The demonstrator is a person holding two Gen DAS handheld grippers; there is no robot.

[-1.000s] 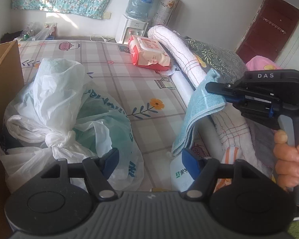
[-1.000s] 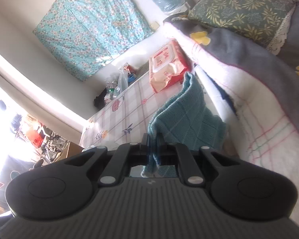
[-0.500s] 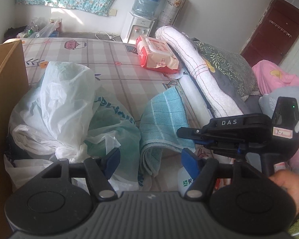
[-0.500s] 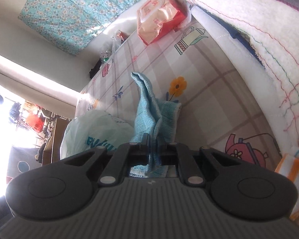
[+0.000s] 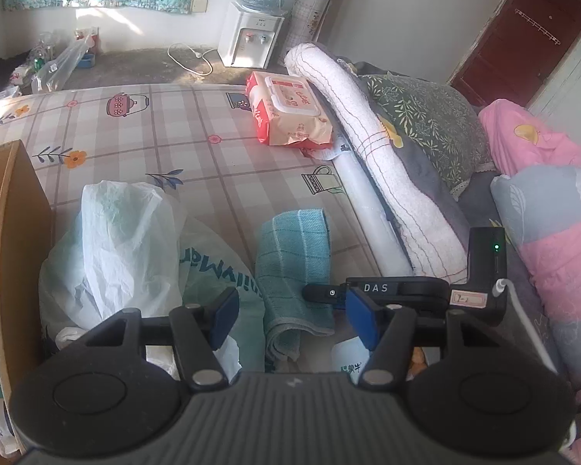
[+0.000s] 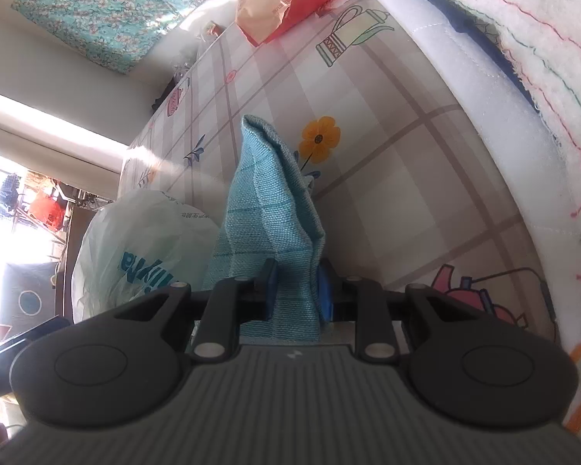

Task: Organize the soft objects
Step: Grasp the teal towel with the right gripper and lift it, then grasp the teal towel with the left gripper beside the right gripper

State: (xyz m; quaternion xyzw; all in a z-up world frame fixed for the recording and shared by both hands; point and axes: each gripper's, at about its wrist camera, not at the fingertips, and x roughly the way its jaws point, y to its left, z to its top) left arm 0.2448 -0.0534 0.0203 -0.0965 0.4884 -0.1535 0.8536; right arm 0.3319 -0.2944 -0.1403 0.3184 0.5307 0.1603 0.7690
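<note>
A folded teal towel point(image 5: 294, 255) lies on the checked mattress point(image 5: 174, 147) beside white plastic bags point(image 5: 124, 248). In the left wrist view my right gripper point(image 5: 317, 293) rests low at the towel's near right edge. In the right wrist view the towel point(image 6: 275, 209) stands as a fold between the blue pads point(image 6: 270, 286). My right gripper point(image 6: 297, 290) is opening, with the cloth still touching both pads. My left gripper point(image 5: 290, 321) hovers above the towel and bags, its jaws closing with nothing between them.
A cardboard box point(image 5: 15, 232) stands at the left edge. A red wipes pack point(image 5: 290, 112) lies farther up the mattress. A rolled white blanket point(image 5: 368, 155), a leafy pillow point(image 5: 426, 124) and pink bedding point(image 5: 542, 193) line the right side. A water dispenser point(image 5: 251, 38) is at the far wall.
My right gripper has come down with the towel, which hung in the air and now lies on the mattress. Its jaws have parted slightly. My left gripper has risen and drawn back.
</note>
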